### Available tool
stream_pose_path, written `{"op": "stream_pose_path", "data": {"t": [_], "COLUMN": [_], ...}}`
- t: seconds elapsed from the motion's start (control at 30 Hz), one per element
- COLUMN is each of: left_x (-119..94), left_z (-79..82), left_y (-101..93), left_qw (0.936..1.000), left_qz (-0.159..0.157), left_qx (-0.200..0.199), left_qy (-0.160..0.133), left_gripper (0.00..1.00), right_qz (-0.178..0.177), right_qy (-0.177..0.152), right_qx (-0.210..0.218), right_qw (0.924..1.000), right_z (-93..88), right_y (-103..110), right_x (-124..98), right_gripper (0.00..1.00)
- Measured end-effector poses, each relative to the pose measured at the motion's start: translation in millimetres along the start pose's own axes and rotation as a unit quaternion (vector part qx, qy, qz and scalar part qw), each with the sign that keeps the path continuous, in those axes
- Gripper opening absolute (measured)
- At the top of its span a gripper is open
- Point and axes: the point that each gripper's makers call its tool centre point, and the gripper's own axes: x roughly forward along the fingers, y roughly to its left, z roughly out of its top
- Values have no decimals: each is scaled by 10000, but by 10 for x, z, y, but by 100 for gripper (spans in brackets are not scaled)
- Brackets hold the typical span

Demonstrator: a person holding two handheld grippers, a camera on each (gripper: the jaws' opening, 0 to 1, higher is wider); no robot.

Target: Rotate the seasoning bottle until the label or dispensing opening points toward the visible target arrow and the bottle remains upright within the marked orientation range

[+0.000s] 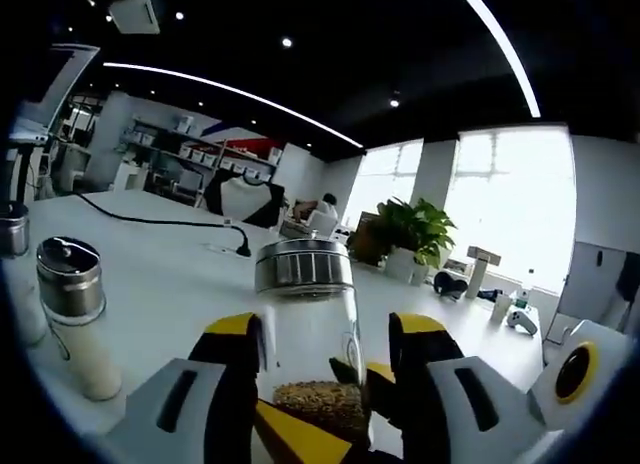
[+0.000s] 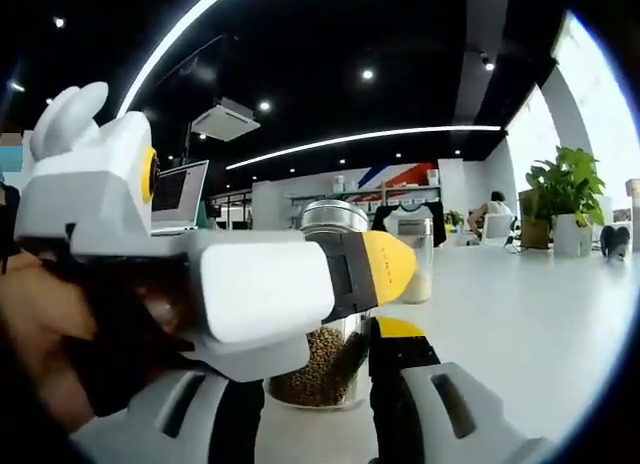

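A clear glass seasoning bottle [image 1: 303,284] with a ribbed metal cap stands upright on the white table [image 1: 170,284], brown seeds in its base. My left gripper [image 1: 327,329] has its yellow-tipped jaws against the bottle's two sides. In the right gripper view it reaches in from the left and one jaw [image 2: 375,264] crosses the front of the bottle [image 2: 325,359]. My right gripper [image 2: 320,374] holds the bottle's lower part between its jaws. In the left gripper view the right gripper [image 1: 340,399] comes in low from the right.
A second shaker [image 1: 75,314] [image 2: 415,259] holding white grains stands close by, with another metal-capped jar [image 1: 12,229] at the left edge. A black cable [image 1: 160,222] runs across the table. A potted plant [image 1: 410,234] and a laptop [image 2: 180,196] stand farther off. A person's hand [image 2: 40,324] holds the left gripper.
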Motion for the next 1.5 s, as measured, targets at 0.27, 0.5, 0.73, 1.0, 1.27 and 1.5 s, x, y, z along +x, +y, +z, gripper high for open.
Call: {"op": "stream_pose_path", "data": {"t": [0.27, 0.5, 0.73, 1.0, 1.27, 1.5], "left_x": [-22, -45, -56, -91, -106, -113], "left_z": [6, 6, 3, 50, 125, 129], "left_y": [11, 20, 7, -10, -36, -29], "left_qw": [10000, 10000, 10000, 9999, 9997, 9995], "left_qz": [25, 10, -27, -57, -102, -89], "left_qx": [50, 10, 73, 127, 205, 317], "left_qy": [-10, 2, 53, 32, -27, 22], "left_gripper": [52, 49, 50, 44, 43, 43], "right_qz": [13, 21, 34, 64, 103, 141], "right_qy": [-38, -29, -38, -70, -108, -64], "right_qx": [55, 8, 7, 4, -33, -74], "right_qw": [10000, 10000, 10000, 10000, 9999, 9999], "right_z": [13, 14, 21, 57, 128, 121], "right_y": [0, 8, 16, 20, 33, 53], "right_x": [-11, -18, -26, -52, -54, -66], "right_gripper": [38, 38, 38, 38, 38, 38]}}
